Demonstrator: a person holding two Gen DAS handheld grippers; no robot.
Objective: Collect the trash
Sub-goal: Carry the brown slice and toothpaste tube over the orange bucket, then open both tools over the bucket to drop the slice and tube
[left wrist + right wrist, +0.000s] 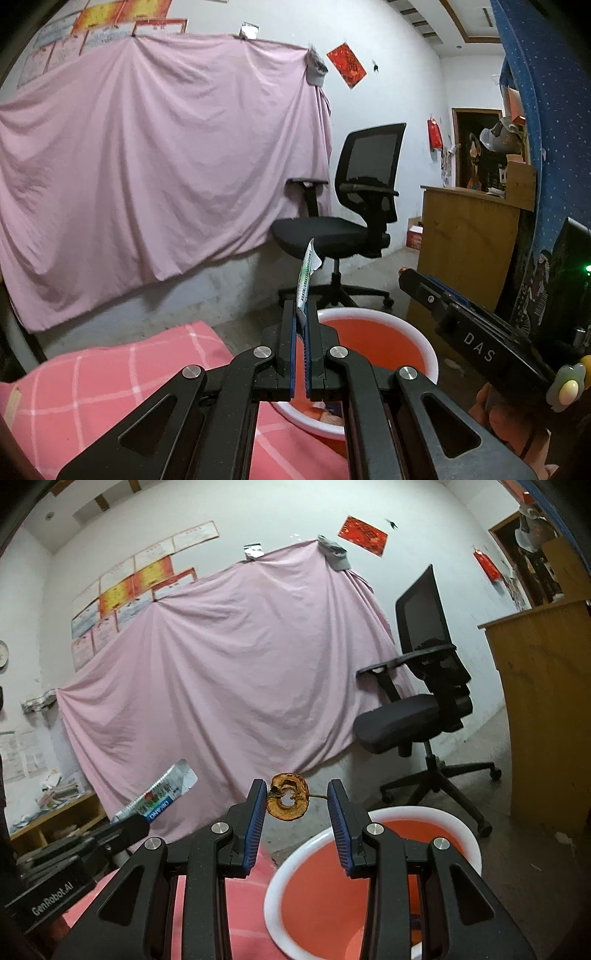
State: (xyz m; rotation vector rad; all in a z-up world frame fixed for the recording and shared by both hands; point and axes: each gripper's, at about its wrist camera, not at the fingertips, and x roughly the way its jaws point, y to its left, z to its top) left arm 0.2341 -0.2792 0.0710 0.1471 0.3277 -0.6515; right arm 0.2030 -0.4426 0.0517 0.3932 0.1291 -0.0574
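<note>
My left gripper (302, 317) is shut on a flat white and green wrapper (306, 273) that sticks up from its tips, just above the near rim of a red bin with a white rim (406, 325). In the right wrist view the same wrapper (162, 794) shows at the left. My right gripper (297, 797) is open above the bin (314, 842). A brown dried apple core (288, 796) sits between its fingers, against the left pad, stem towards the right pad; I cannot tell whether it is falling or stuck.
A pink checked cloth (110, 376) lies under the bin. A black office chair (351, 221) stands behind on the floor. A wooden cabinet (469, 236) is at the right. A pink sheet (147, 166) covers the back wall.
</note>
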